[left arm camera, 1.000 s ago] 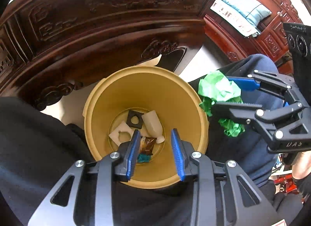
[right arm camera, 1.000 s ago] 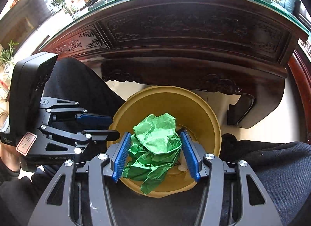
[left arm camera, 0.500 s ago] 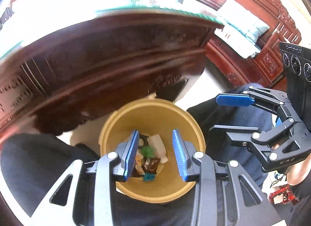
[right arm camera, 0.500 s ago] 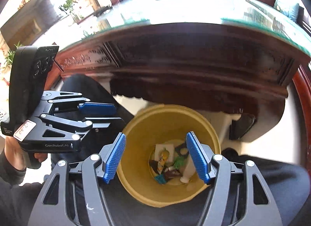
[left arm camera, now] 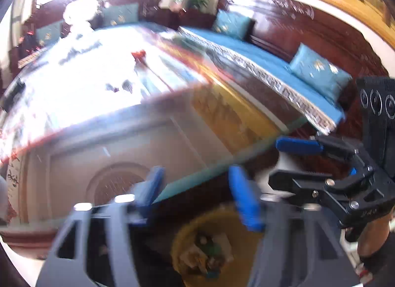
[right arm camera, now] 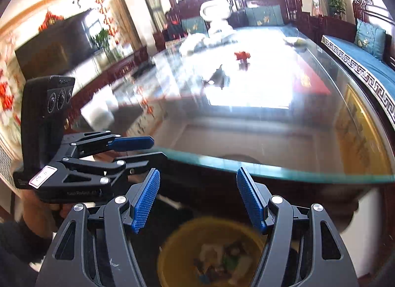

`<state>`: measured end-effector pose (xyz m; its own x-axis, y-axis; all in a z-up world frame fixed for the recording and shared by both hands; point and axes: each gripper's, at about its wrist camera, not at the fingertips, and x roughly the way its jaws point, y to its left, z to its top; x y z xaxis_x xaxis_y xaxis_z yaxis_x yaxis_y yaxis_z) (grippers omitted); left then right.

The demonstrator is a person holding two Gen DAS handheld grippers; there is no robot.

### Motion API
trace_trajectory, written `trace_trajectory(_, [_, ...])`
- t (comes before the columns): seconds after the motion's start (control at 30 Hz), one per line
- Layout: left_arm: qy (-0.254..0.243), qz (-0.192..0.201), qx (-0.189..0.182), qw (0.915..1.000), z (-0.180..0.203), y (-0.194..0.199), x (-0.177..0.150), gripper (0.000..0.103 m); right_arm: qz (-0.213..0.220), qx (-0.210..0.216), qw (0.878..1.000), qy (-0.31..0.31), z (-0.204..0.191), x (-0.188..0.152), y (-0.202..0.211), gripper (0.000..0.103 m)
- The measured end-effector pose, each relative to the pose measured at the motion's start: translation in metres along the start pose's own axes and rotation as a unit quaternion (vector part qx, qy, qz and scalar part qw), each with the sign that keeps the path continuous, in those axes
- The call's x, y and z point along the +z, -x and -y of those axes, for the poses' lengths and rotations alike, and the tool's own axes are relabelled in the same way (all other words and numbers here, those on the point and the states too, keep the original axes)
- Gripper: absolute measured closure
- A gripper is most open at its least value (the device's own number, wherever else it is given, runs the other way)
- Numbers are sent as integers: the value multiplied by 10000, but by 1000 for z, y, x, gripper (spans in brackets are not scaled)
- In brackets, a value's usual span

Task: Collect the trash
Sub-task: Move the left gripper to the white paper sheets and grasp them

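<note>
The yellow bin [right arm camera: 170,257] sits low below both grippers, with several pieces of trash [right arm camera: 222,259] in its bottom; it also shows blurred in the left wrist view [left arm camera: 180,245]. My right gripper [right arm camera: 197,200] is open and empty, raised to the glass table's edge. My left gripper [left arm camera: 197,195] is open and empty, also raised and blurred. Each gripper shows in the other's view: the left [right arm camera: 133,150], the right [left arm camera: 293,161]. A small red piece [right arm camera: 242,55] lies far out on the glass top; it also shows in the left wrist view [left arm camera: 138,54].
The glass-topped wooden table [right arm camera: 271,139] fills the space ahead, its edge just beyond my fingers. White objects [right arm camera: 214,28] stand at its far end. A bench with blue cushions [left arm camera: 271,65] runs along the right. Dark-clothed legs flank the bin.
The right gripper let go of the green paper ball, which fell into the bin. Both grippers then rose from over the bin to table-top height, tilting forward.
</note>
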<state>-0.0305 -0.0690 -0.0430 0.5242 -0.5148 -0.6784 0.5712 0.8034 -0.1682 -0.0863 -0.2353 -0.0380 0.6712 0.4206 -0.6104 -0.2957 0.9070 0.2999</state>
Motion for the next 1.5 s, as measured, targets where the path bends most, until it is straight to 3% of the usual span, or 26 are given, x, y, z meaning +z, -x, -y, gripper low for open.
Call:
trace_trajectory(0.03, [26,134,81,9999,-6,1,10,19,62,21,9999,-83,4,10,-4,35])
trace_trajectory(0.27, [393,160,219,9989,-52,-32,71,19,262,35,9966,-779,33,78,-39,19])
trace_trajectory(0.47, [1024,-1,251,9944,-102,-73,102,19,288,-67,9948,-972,56,112,-73,19])
trace_trajectory(0.63, [899,-33,179,9958,-103,-104,123,24,255,-159,9940,-1049,73,118,-92,19])
trace_trajectory(0.97, [473,-303,776,9954,-106,-164,157,38,182,-332,9932,-1102,108,127,-111,19])
trace_trajectory(1.17, [229,-591,993,9930,-106,-187,161,53,203,-250,9927,-1161,120,133,-120,19])
trace_trajectory(1.33, [342,-632,933,9930,-114,-190,161,70,136,-235,9930,-1151,125,134,-128,19])
trace_trajectory(1.47, [466,-637,880,9930,-120,-187,161,72,116,-181,9930,-1159,124,134,-131,19])
trace_trajectory(1.5, [457,-611,962,9924,-121,-184,162,65,103,-179,9932,-1143,123,135,-131,19])
